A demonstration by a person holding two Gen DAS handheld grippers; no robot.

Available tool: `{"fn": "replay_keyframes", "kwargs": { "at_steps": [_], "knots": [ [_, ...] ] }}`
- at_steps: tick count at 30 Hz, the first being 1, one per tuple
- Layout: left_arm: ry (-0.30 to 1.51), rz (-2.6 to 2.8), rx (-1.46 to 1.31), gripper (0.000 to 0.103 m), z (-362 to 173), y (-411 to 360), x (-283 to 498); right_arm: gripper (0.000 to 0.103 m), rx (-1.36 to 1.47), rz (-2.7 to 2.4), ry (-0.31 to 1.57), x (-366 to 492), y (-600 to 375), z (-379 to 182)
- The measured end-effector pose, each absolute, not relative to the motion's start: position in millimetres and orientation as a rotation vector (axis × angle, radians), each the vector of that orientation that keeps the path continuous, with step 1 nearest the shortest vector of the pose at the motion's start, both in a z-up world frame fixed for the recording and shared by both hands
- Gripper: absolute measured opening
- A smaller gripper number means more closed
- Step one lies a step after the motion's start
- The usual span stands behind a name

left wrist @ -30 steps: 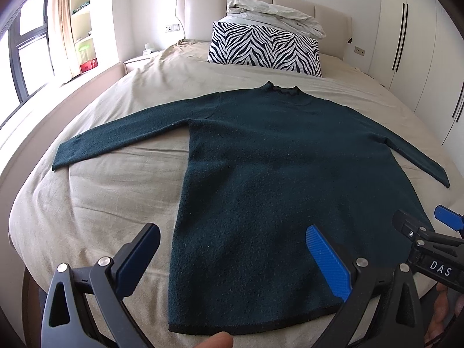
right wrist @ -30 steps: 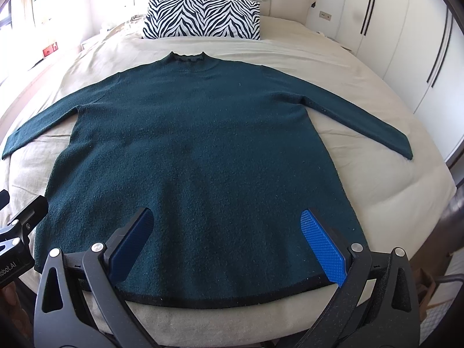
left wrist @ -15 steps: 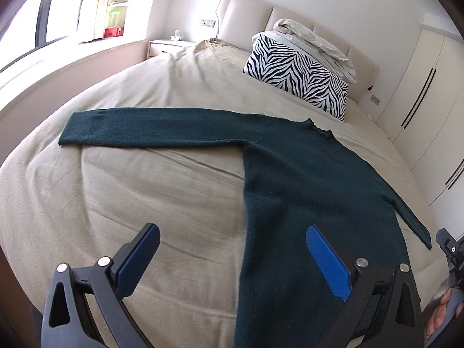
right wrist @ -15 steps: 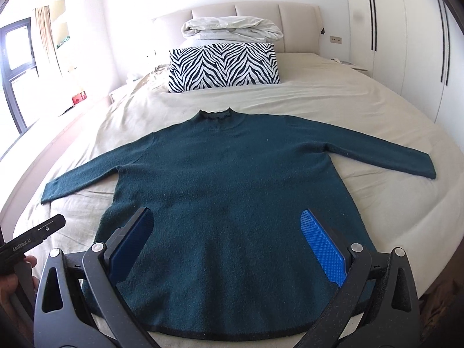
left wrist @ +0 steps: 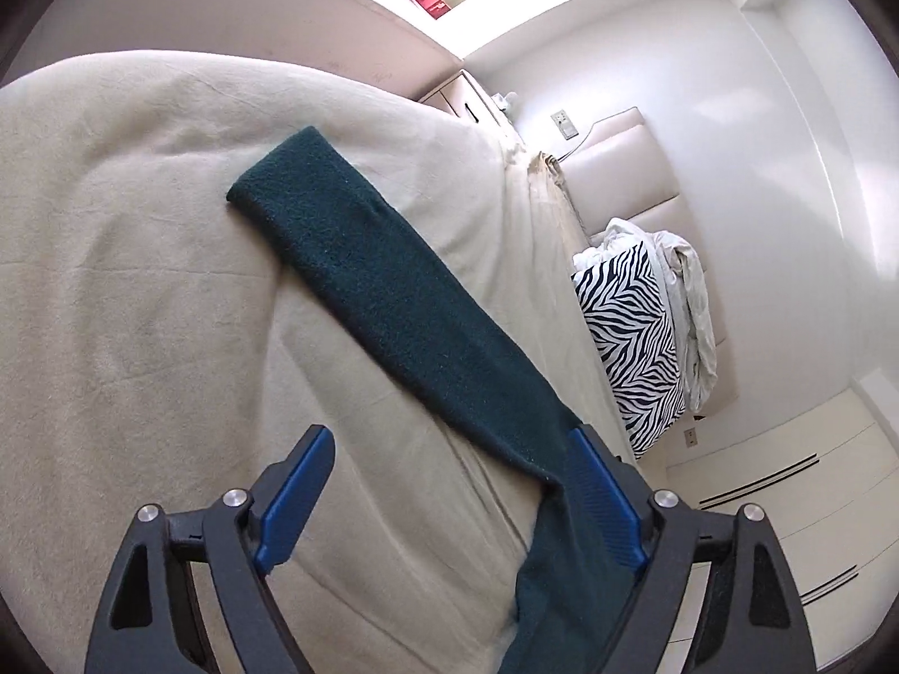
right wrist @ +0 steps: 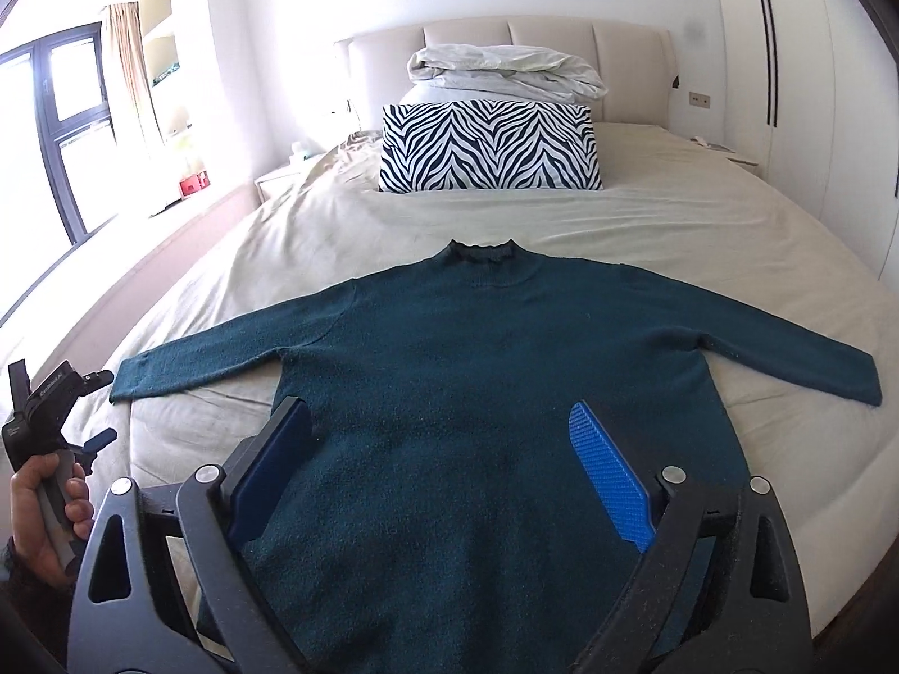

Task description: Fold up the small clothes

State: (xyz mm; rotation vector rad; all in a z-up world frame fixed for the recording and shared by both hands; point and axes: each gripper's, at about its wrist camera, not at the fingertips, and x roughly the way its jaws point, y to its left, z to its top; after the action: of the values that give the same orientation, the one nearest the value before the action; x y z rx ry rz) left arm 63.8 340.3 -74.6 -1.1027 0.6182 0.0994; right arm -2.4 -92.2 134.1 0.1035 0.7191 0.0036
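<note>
A dark teal sweater (right wrist: 477,365) lies flat and face up on the beige bed (right wrist: 730,213), with both sleeves spread out. My right gripper (right wrist: 437,407) hovers over its lower body. Its jaws are open and closing, with nothing pressed between the pads. My left gripper (left wrist: 449,438) is rolled sideways over the sweater's left sleeve (left wrist: 382,292), which runs from the cuff down past the right finger. Its jaws are open and closing too, and the pads do not press the cloth. In the right wrist view a hand holds the left gripper (right wrist: 100,409) near the sleeve's cuff (right wrist: 129,379).
A zebra-print pillow (right wrist: 489,146) stands at the head of the bed with a folded white duvet (right wrist: 505,64) behind it. A window (right wrist: 62,112) and a shelf are on the left, white wardrobe doors (right wrist: 786,56) on the right. Bare sheet surrounds the sweater.
My left gripper swung left from the sweater's hem to its left sleeve and rolled sideways. My right gripper rose and tipped up, showing more of the room. Both jaws narrowed a little.
</note>
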Motion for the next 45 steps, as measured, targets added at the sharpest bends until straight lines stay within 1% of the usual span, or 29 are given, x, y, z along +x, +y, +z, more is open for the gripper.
{"fn": "replay_keyframes", "kwargs": {
  "at_steps": [1, 2, 3, 8, 12, 14, 15, 16, 17, 19, 20, 21, 22, 23, 24, 25, 26, 28, 30, 31, 33, 35, 36, 37, 38, 40, 45],
  "knots": [
    [0.613, 0.113, -1.138, 0.072, -81, 348, 70, 0.082, 0.105, 0.011, 0.729, 4, -89, 133],
    [0.608, 0.135, -1.169, 0.071, -87, 355, 76, 0.078, 0.109, 0.019, 0.74, 10, -86, 132],
    [0.594, 0.151, -1.213, 0.071, -93, 361, 80, 0.077, 0.117, 0.024, 0.748, 15, -84, 130],
    [0.501, 0.227, -1.441, 0.071, -127, 388, 94, 0.077, 0.163, 0.036, 0.783, 40, -80, 118],
    [0.45, 0.251, -1.48, 0.072, -132, 398, 109, 0.077, 0.193, 0.041, 0.799, 51, -82, 107],
    [0.432, 0.258, -1.489, 0.07, -134, 404, 115, 0.077, 0.213, 0.044, 0.803, 52, -86, 103],
    [0.427, 0.264, -1.497, 0.064, -136, 407, 118, 0.076, 0.221, 0.043, 0.803, 53, -88, 100],
    [0.428, 0.272, -1.505, 0.055, -138, 410, 119, 0.074, 0.226, 0.041, 0.803, 54, -90, 98],
    [0.434, 0.279, -1.509, 0.05, -139, 413, 122, 0.071, 0.23, 0.038, 0.803, 52, -93, 97],
    [0.46, 0.302, -1.486, 0.03, -136, 418, 129, 0.068, 0.235, 0.033, 0.803, 53, -99, 93],
    [0.474, 0.318, -1.457, 0.026, -133, 419, 133, 0.063, 0.236, 0.031, 0.804, 53, -103, 91],
    [0.488, 0.332, -1.414, 0.018, -126, 417, 138, 0.06, 0.237, 0.03, 0.804, 53, -107, 90],
    [0.503, 0.337, -1.346, 0.011, -114, 411, 146, 0.055, 0.239, 0.028, 0.802, 52, -112, 89],
    [0.519, 0.33, -1.253, 0.008, -100, 401, 155, 0.049, 0.243, 0.026, 0.798, 51, -118, 88],
    [0.534, 0.311, -1.15, 0.008, -83, 387, 167, 0.046, 0.252, 0.022, 0.8, 52, -124, 86],
    [0.548, 0.276, -1.051, 0.008, -65, 370, 182, 0.04, 0.267, 0.021, 0.806, 53, -131, 83],
    [0.562, 0.235, -0.954, 0.008, -48, 347, 196, 0.037, 0.289, 0.02, 0.813, 54, -138, 79],
    [0.605, 0.142, -0.715, 0.008, -18, 285, 225, 0.037, 0.338, 0.02, 0.821, 57, -154, 73],
    [0.638, 0.063, -0.393, 0.009, 0, 199, 244, 0.037, 0.393, 0.019, 0.82, 60, -171, 67],
    [0.648, 0.035, -0.221, 0.009, 1, 154, 247, 0.037, 0.424, 0.019, 0.822, 64, -180, 65],
    [0.65, 0.002, 0.07, 0.009, -14, 76, 239, 0.037, 0.497, 0.048, 0.84, 76, -198, 57],
    [0.64, -0.002, 0.273, 0.009, -38, 25, 227, 0.038, 0.583, 0.099, 0.87, 92, -213, 47],
    [0.653, -0.013, 0.319, 0.009, -52, 11, 224, 0.039, 0.618, 0.124, 0.891, 102, -217, 40],
    [0.672, -0.024, 0.346, 0.009, -65, 3, 220, 0.044, 0.654, 0.155, 0.919, 114, -221, 32],
    [0.688, -0.023, 0.367, 0.009, -77, 0, 217, 0.054, 0.687, 0.181, 0.939, 126, -222, 24],
    [0.709, -0.016, 0.391, 0.009, -94, 1, 208, 0.062, 0.749, 0.236, 0.962, 150, -220, 9],
    [0.705, -0.008, 0.375, 0.011, -98, 7, 207, 0.062, 0.978, 0.404, 1.086, 216, -188, -40]
  ]
}}
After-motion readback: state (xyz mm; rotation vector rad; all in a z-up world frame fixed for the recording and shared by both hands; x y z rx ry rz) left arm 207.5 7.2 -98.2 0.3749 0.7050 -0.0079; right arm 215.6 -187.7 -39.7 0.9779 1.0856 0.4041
